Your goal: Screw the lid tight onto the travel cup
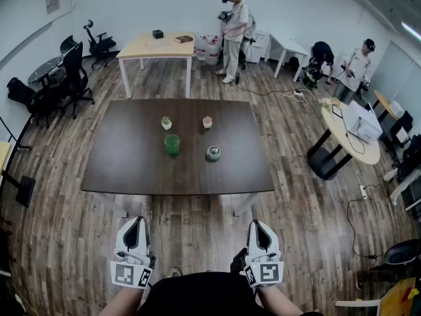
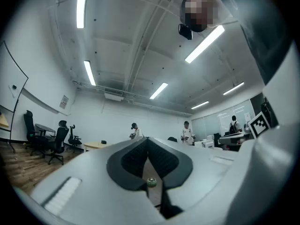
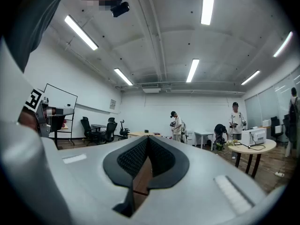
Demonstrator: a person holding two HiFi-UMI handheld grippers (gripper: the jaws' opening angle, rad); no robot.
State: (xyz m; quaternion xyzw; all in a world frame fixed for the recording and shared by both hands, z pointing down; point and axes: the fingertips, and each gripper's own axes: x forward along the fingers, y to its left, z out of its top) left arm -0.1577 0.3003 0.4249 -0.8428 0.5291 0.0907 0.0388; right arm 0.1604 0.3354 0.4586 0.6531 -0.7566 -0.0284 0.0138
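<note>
Wooden flooring (image 1: 197, 232) is seen beneath the left gripper (image 1: 135, 221) and right gripper (image 1: 260, 224), both held with jaws pressed together on nothing, well short of the dark table (image 1: 118, 170). Further out, the green travel cup (image 1: 172, 144) is stood upright near the table's middle, with the lid (image 1: 213, 153) laid apart at its right and two potted plants (image 1: 166, 122) behind. Should the lid be set down tilted, cross-threading could be expected; the unsteadied cup might be knocked over or spun if it is not gripped first.
</note>
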